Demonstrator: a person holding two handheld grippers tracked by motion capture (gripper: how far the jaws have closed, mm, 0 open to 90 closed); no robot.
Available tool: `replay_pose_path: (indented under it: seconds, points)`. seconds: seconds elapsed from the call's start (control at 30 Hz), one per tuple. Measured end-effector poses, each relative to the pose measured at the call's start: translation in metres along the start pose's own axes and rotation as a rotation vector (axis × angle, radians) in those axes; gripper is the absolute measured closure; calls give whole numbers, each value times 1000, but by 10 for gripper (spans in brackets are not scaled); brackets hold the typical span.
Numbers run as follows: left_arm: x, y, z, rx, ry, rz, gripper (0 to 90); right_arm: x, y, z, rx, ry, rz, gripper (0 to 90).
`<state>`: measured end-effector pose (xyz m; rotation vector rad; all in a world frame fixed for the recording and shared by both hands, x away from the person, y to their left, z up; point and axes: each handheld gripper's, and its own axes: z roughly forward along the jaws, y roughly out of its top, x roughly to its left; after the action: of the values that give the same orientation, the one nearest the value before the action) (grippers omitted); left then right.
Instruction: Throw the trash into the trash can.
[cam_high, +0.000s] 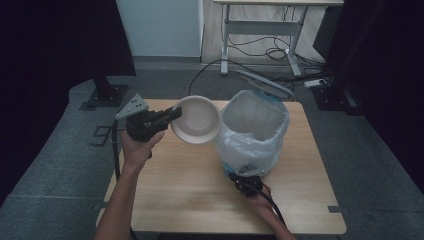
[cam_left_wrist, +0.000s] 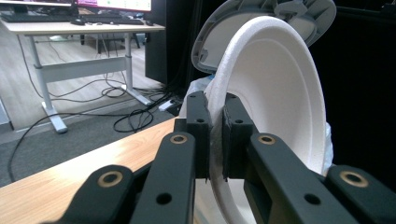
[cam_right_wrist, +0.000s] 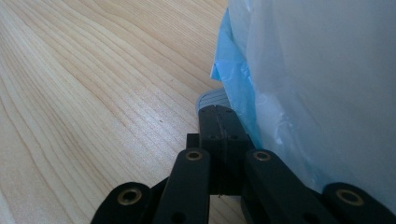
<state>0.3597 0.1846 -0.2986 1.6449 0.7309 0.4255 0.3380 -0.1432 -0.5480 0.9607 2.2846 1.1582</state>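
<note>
The left tongs (cam_high: 174, 114) are clamped on the rim of a round white foam plate (cam_high: 196, 119), held clear above the light wooden counter (cam_high: 200, 200) near its far left corner; in the left gripper view the two black jaws pinch the rim (cam_left_wrist: 215, 135) from either side with the foam squeezed between the pads, so nothing of the grip is loose. The plate stands tilted almost on edge, its hollow face turned toward the person and its far rim pointing at the white bin lined with a translucent plastic bag (cam_high: 255, 132), which stands on the counter toward the far right. The relation that matters is this: the bin's open mouth lies just to the right of the plate, nearly touching its edge in the high view, and its grey lid (cam_high: 265, 82) stands raised behind it, so the way in looks free. The plate's broad face runs roughly along the line from the tongs to the bin, so I judge that a short carry to the right, with the plate tipped edge down, would bring it over the opening. The left hand is plainly the nearer one to the plate. The right tongs (cam_high: 246, 176) are closed together with nothing between them, resting low at the near foot of the bin; in the right gripper view their tips (cam_right_wrist: 218, 122) sit against a grey ribbed part at the bin's base, probably its pedal, beside a fold of pale blue plastic (cam_right_wrist: 236, 79).
</note>
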Motion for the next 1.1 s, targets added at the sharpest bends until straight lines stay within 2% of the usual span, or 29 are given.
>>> replay_pose_path:
  seconds: [0.3,0.5,1.1]
  points:
    - [-2,9,12,4,-6,4,841,0,0,0,2,-2,-1,895]
    - [-3,16,21,-9,-27,-12,841,1,0,0,2,-6,-7,895]
    - [-10,28,54,34,-32,12,841,1,0,0,4,-5,-3,895]
